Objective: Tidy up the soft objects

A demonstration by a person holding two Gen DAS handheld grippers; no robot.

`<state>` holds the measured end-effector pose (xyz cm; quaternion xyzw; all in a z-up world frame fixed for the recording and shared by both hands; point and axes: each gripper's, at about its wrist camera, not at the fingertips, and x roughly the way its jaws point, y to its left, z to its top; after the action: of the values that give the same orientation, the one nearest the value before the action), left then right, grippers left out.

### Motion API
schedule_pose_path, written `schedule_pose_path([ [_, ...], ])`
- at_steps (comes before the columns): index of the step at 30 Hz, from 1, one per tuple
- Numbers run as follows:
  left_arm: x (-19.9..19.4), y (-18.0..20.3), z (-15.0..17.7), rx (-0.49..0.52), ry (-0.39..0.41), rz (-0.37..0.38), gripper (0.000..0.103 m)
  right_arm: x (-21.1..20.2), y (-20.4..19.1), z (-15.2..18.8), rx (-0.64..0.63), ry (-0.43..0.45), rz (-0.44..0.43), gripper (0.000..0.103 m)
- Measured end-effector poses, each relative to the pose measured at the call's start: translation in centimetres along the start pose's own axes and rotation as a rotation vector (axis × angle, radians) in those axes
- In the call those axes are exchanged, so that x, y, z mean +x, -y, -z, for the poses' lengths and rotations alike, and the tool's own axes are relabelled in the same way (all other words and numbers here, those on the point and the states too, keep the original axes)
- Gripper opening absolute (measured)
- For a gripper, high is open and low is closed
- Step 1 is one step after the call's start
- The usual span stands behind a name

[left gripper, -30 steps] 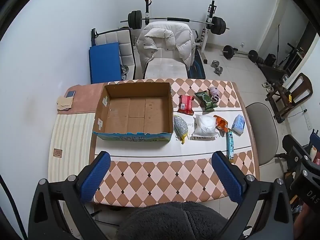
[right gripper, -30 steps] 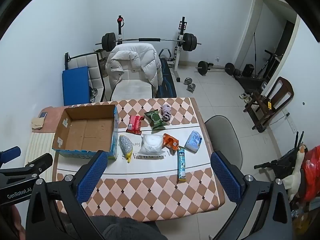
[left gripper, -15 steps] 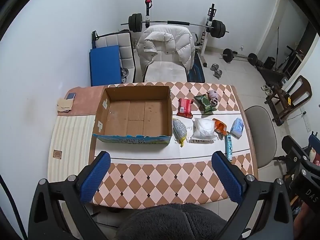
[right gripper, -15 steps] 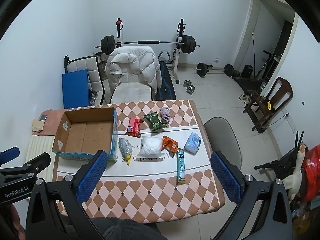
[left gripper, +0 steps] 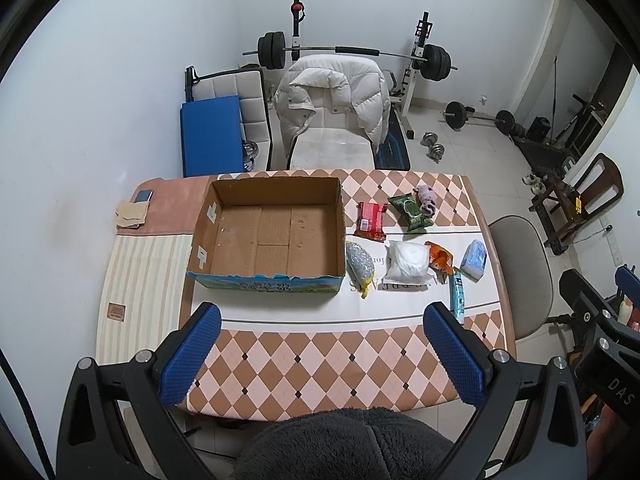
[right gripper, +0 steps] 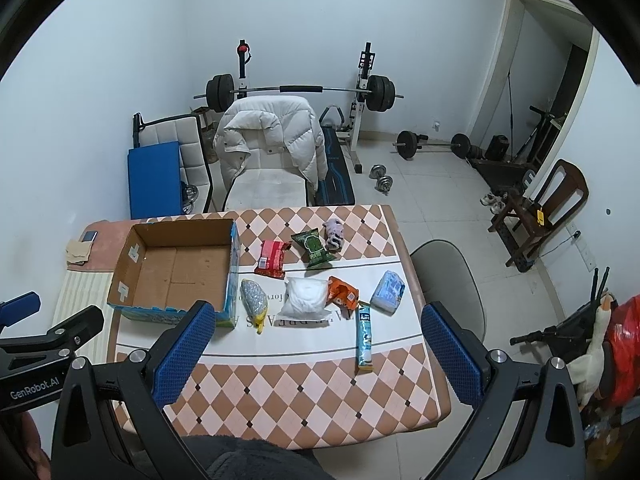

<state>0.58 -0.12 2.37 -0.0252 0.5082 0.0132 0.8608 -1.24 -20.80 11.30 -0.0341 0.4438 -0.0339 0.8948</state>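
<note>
Drawn back and higher than a second ago, both tools — left tool (left gripper: 320, 350), right tool (right gripper: 316, 344) — gaping empty above the worktop (left gripper: 320, 364); soft packets (right gripper: 306, 300) ahead, nearer the right, beside the empty box (left gripper: 268, 240).

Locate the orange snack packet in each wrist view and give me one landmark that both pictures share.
Left wrist view: the orange snack packet lies right of centre, just right of the white pouch.
Right wrist view: the orange snack packet lies near the centre, again just right of the white pouch.
Shared landmark: the open cardboard box at the left of the packets.
</note>
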Motion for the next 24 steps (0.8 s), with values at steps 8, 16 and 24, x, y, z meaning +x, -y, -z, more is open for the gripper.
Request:
schedule_pose_path([
  [8, 0.01, -0.18, 0.09, 0.001, 0.001, 0.002, 0.103, -0.14, -0.20, 0.05, -0.002, 0.003, -0.002, 0.103],
  [16, -0.08, -0.89, 0.37, 0.001, 0.012, -0.001, 0.103, -0.15, -0.15, -0.01, 0.000, 0.004, -0.002, 0.103],
  [24, -0.11, -0.88, 0.31, 0.001, 0.013, -0.001, 0.103, -0.18, -0.11, -0.01, 0.001, 0.005, -0.005, 0.103],
])
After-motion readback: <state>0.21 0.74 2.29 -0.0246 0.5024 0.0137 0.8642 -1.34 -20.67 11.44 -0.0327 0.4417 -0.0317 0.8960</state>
